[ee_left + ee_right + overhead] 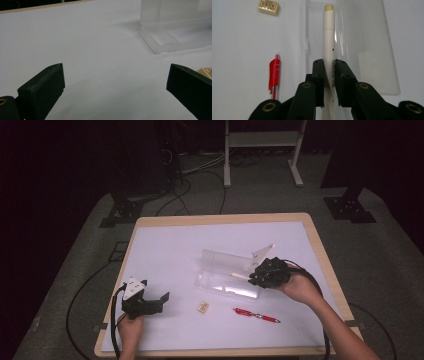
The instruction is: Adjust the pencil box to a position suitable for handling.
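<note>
My right gripper [329,65] clamping cream pen [328,32], barrel reading "KEY POINTS", pale cap end pointing over open clear case [227,276] mid-table. Right gripper view showing eraser [268,7] label, unreadable; red pen [256,315] lying near case. My left gripper [113,80] gaping wide, holding nothing, near-left.
</note>
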Demonstrator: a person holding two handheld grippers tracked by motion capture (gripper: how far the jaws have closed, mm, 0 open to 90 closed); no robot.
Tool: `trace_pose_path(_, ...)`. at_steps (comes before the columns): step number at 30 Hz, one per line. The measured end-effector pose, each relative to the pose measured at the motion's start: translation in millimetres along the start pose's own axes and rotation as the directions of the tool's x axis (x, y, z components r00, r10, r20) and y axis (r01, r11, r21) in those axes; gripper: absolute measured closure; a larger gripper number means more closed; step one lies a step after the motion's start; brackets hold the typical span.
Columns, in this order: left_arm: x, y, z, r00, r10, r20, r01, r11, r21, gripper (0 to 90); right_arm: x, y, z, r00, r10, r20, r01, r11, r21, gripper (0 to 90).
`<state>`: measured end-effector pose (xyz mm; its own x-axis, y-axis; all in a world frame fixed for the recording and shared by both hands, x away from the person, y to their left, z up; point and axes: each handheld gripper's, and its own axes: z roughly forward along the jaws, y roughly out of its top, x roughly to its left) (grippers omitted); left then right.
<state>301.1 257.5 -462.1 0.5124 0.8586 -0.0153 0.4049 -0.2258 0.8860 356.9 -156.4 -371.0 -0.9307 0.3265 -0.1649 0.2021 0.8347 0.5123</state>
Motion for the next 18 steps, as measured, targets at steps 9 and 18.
trace_pose_path(9,-0.4,0.0,0.1,1.0,0.0,-0.001,0.0,1.0,0.0,1.3,-1.1,5.9,8.6,1.0,0.005,-0.007,-0.004,1.0,0.013,78.2)
trace_pose_path(18,-0.8,0.0,0.5,1.0,-0.002,-0.001,0.002,1.0,-0.003,1.3,-2.2,13.9,17.9,0.9998,-0.002,-0.018,0.002,1.0,0.007,78.2)
